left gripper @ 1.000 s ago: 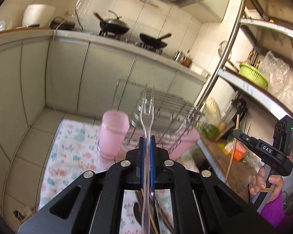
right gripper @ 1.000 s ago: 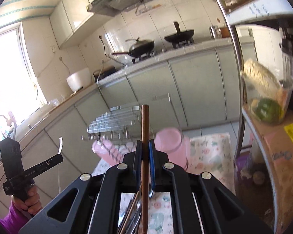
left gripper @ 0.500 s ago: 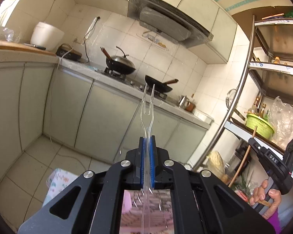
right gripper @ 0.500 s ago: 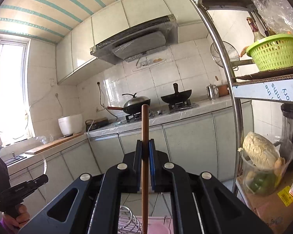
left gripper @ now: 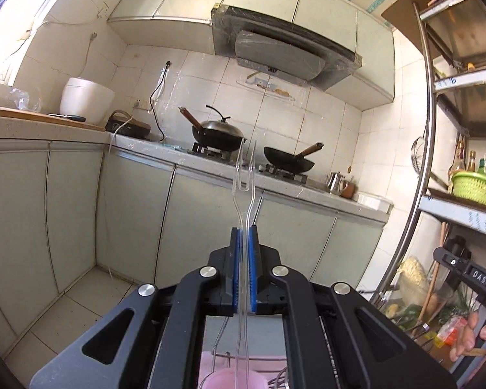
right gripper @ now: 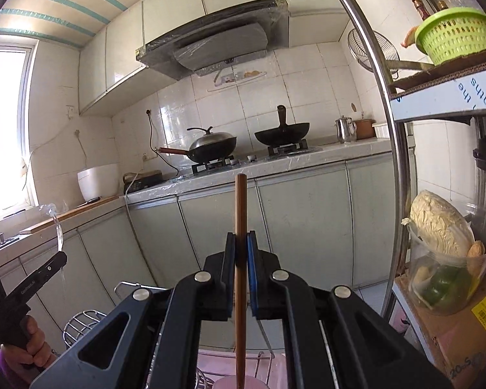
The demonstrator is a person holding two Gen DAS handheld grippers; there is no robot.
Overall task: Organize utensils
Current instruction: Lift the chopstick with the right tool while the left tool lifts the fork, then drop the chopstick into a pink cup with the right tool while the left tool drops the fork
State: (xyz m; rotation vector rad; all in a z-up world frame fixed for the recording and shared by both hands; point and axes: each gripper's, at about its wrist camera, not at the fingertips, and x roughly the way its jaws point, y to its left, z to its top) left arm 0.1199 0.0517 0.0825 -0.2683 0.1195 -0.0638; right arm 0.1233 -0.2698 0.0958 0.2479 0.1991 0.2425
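Both hand-held grippers raised, each clamped on one utensil

We have the left hand-held gripper [left gripper: 244, 272] closed on a clear fork [left gripper: 245, 175], tines pointing up in front of the stove; the fork also shows at far left of the right wrist view [right gripper: 59, 236]. Our right hand-held gripper [right gripper: 241, 269] is closed on a chopstick [right gripper: 241, 227], upright between the blue pads [right gripper: 252, 272], its lower end running down over a pink cup [right gripper: 239, 382]. The cup [left gripper: 233, 379] and a wire rack [right gripper: 84, 324] sit below both grippers at the bottom edge. Two woks [right gripper: 210, 147] on the bench [right gripper: 307, 159] behind, green basket [right gripper: 457, 35] on the shelf at right
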